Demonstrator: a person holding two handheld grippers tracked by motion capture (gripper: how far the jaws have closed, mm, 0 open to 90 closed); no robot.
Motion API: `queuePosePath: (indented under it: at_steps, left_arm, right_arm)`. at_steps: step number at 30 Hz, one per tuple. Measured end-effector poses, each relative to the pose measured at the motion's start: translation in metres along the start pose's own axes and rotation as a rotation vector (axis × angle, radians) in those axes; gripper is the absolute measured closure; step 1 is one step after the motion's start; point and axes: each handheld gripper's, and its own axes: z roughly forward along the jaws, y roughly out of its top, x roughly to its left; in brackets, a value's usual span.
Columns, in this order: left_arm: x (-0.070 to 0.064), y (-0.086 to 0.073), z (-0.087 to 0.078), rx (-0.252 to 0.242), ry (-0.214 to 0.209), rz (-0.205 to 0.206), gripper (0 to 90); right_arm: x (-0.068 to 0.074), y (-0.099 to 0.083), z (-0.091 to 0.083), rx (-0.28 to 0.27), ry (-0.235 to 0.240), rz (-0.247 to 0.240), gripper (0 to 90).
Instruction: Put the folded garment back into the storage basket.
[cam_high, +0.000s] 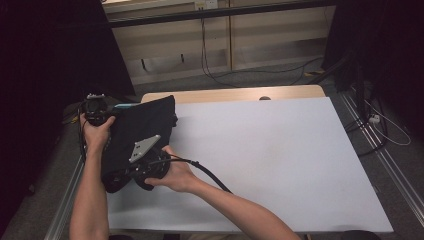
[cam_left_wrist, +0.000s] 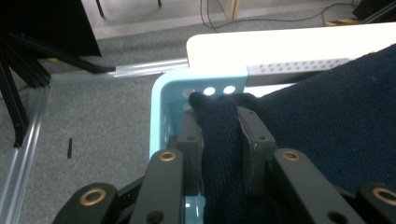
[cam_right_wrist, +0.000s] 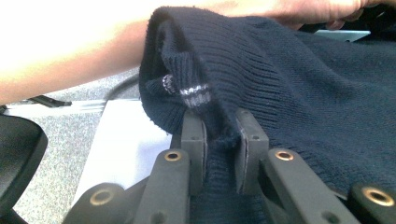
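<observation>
Left gripper (cam_left_wrist: 219, 140) and right gripper (cam_right_wrist: 219, 140) both clamped on navy sweater (cam_high: 142, 130), held above the light-blue basket (cam_left_wrist: 173, 93).

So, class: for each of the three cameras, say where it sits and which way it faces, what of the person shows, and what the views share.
High view: fixed above the person's side, looking forward and down on the white table; both forearms, left gripper and right gripper show.
Left gripper view: rides the left gripper, looking along its jaws at the navy sweater and a light blue basket.
Right gripper view: rides the right gripper, facing the sweater; a forearm crosses behind.
Shared: all show the sweater.
</observation>
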Motion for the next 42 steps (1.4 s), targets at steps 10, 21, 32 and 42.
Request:
queuePosePath:
  at_steps: [10,21,32,42]
  left_arm:
    - [0.003,-0.005,0.009,0.008,-0.016,0.000,73.0]
    - [0.002,0.015,0.009,0.011,-0.002,0.020,72.5]
    - [0.004,0.009,0.022,0.074,0.034,0.038,72.3]
    - [0.002,0.005,0.020,0.023,0.017,0.000,63.5]
  right_arm:
    - [-0.006,0.003,0.004,0.005,0.010,0.012,77.0]
    - [-0.014,0.007,0.009,0.009,-0.001,0.019,77.1]
    - [-0.018,0.005,0.013,0.011,-0.003,0.027,77.0]
    - [-0.020,0.004,0.013,0.013,0.008,0.034,77.0]
